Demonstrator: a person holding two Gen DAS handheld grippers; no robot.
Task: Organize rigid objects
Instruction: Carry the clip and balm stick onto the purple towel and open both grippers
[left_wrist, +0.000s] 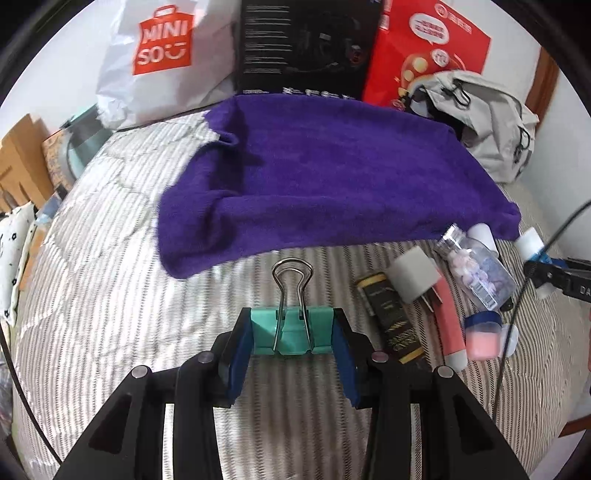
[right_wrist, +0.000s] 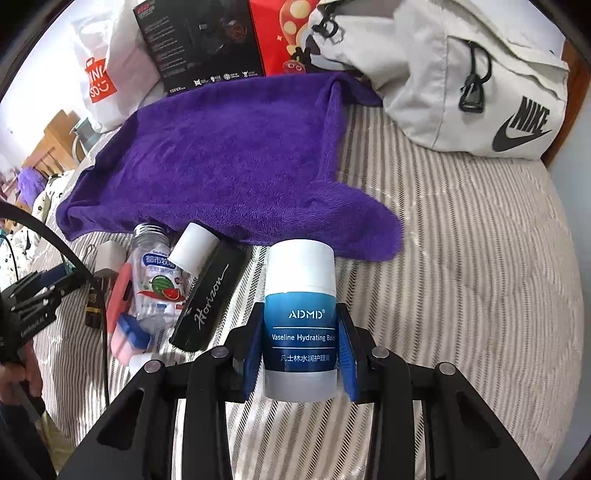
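while gripped, balm stick (right_wrist: 300, 325) reads "admd"

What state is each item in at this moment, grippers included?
left gripper: shut on the binder clip
binder clip: held, wire handle pointing away
right gripper: shut on the balm stick
balm stick: held, capped
clear bottle: lying down, capped
purple towel: spread out, edges rumpled
grey backpack: slumped on bed
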